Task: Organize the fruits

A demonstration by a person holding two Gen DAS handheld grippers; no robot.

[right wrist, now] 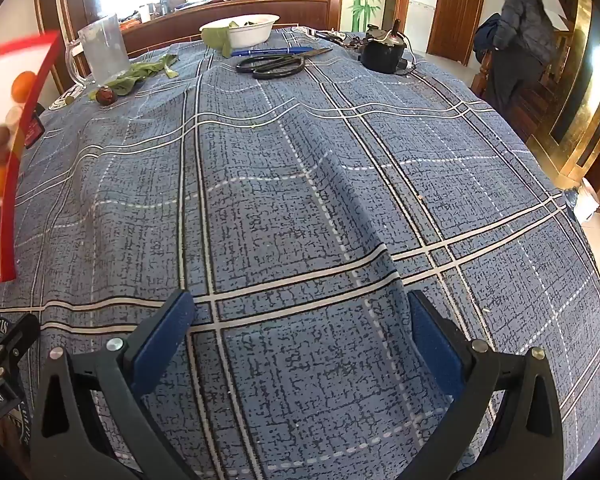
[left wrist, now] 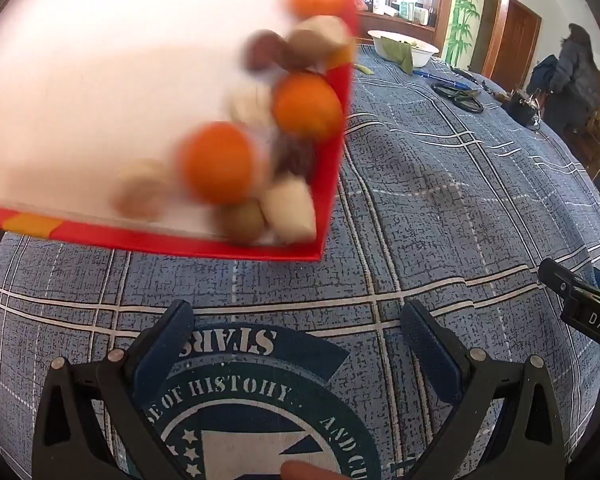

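Upper left of the left wrist frame, a tilted red-rimmed white tray (left wrist: 332, 184) holds blurry orange round fruits (left wrist: 220, 162), bunched at its right edge. Both grippers (left wrist: 300, 336) (right wrist: 302, 320) hang over the blue checked table (right wrist: 300, 200), fingers wide, holding nothing.

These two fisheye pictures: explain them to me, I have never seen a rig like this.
A person holds two tools, each with a camera looking along its two fingers. The left hand-held gripper is open and holds nothing. Ahead of it is a red tray, tilted and blurred, with oranges and paler fruits gathered at its corner. The right hand-held gripper, also open and holding nothing, faces the blue checked tablecloth. Farther back lie scissors, a white bowl and a clear jug.
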